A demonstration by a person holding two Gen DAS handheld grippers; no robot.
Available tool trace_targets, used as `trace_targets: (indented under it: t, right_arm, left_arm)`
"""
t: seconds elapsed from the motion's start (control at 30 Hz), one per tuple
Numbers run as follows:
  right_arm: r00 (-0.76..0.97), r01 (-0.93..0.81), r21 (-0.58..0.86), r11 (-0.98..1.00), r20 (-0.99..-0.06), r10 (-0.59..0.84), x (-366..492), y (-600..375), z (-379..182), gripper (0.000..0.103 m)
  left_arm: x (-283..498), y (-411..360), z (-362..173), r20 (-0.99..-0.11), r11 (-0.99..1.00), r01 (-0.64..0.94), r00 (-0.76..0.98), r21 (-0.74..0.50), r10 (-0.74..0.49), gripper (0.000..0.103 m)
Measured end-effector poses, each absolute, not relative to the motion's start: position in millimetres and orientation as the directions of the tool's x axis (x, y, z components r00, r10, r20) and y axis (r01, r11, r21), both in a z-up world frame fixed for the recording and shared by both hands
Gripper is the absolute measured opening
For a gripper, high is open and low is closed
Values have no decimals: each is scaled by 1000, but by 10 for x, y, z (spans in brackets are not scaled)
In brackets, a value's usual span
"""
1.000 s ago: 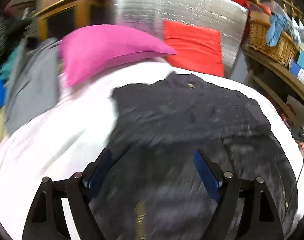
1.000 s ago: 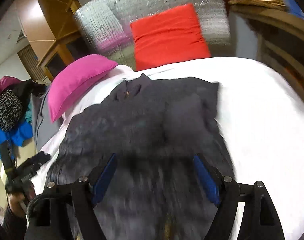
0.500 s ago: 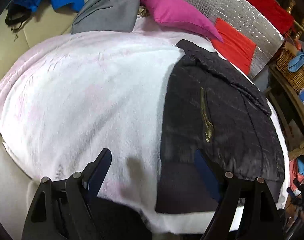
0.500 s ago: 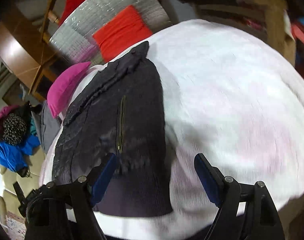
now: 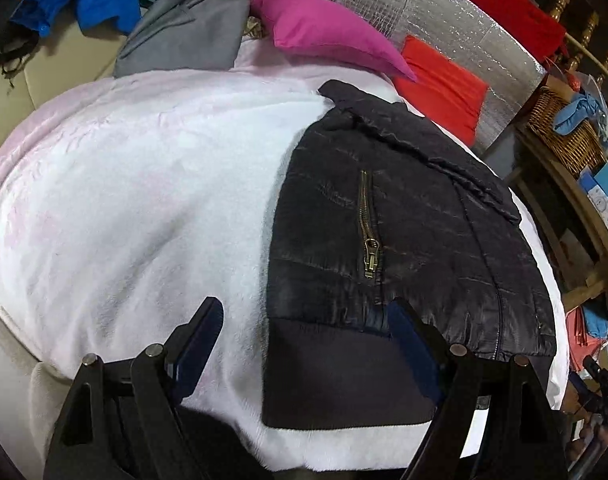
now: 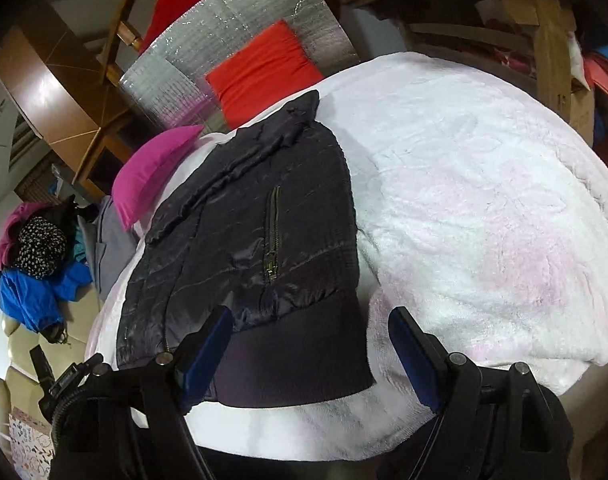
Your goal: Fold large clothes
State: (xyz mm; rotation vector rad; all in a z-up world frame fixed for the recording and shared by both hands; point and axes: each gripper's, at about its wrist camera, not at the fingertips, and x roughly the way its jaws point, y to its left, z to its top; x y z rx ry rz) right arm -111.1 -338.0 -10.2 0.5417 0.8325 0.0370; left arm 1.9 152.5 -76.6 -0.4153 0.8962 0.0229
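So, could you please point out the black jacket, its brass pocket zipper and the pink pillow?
black jacket [image 5: 424, 216], left wrist view, quilted body.
brass pocket zipper [image 5: 371, 258], left wrist view, pull tab.
pink pillow [image 6: 152, 172], right wrist view, middle.

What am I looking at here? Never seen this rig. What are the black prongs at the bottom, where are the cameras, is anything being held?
There is no robot arm. A person holds one two-finger gripper in each hand, and each gripper carries a fisheye camera looking forward along its fingers. The black prongs with blue pads are those fingers.

One picture is from the left gripper, the other from the right gripper. Both show the same scene from slightly different sides.

On the white fluffy blanket lies a black jacket, folded lengthwise, with a brass pocket zipper on top and its ribbed hem nearest the cameras. Behind it sit a pink pillow and a red cushion.

Both grippers are open and hold nothing; they hover near the hem.
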Motion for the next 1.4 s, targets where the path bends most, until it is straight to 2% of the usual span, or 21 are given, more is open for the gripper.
trace_targets:
  t: [0.23,0.73,0.83,1.0,1.07,1.1,1.17,1.2,1.23,1.3,1.4]
  right_arm:
    - [649,211,449,868,-729,220,-1035,-3483,-231,83]
    - [585,190,476,859,-757,290,-642,-3368,-576,83]
    - [590,161,497,853,-741,320,-643,-3344,-532,76]
    - [581,166,489,856,-750,316,-563,-3348,-591,73]
    - [579,157,490,858,-749,322,-535,-3331,-589,63]
    - [580,146,483,863,-749,321,-530,-3304,-566,61]
    - [572,134,469,873,-756,318,-520,-3279,-559,49]
    - [565,143,454,879,-767,305,-520,-3284,-567,46]
    - [562,146,457,877,-768,306,-520,-3301,-577,43]
    - [562,143,457,878,-768,308,-535,-3319,-561,41]
    - [559,145,453,880,-771,305,-532,-3324,-567,43]
  left_arm:
    - [143,1494,-940,-786,918,-203,597,-341,-160,85]
    - [319,1444,-1055,-798,925,-197,581,-324,-156,85]
    - [285,1434,-959,-778,925,-186,609,-332,-157,85]
    - [358,1435,-988,-790,931,-186,595,-313,-147,85]
    - [395,1444,-1053,-802,921,-195,572,-337,-172,85]
    - [397,1442,-1064,-802,920,-196,571,-341,-176,85]
    - [387,1428,-1048,-793,921,-178,581,-345,-185,84]
    - [378,1419,-1034,-787,921,-166,585,-353,-196,82]
    - [361,1413,-1021,-782,920,-159,589,-358,-203,74]
    - [351,1403,-1002,-783,922,-153,588,-356,-205,70]
    - [355,1437,-1029,-779,911,-157,586,-381,-224,69]
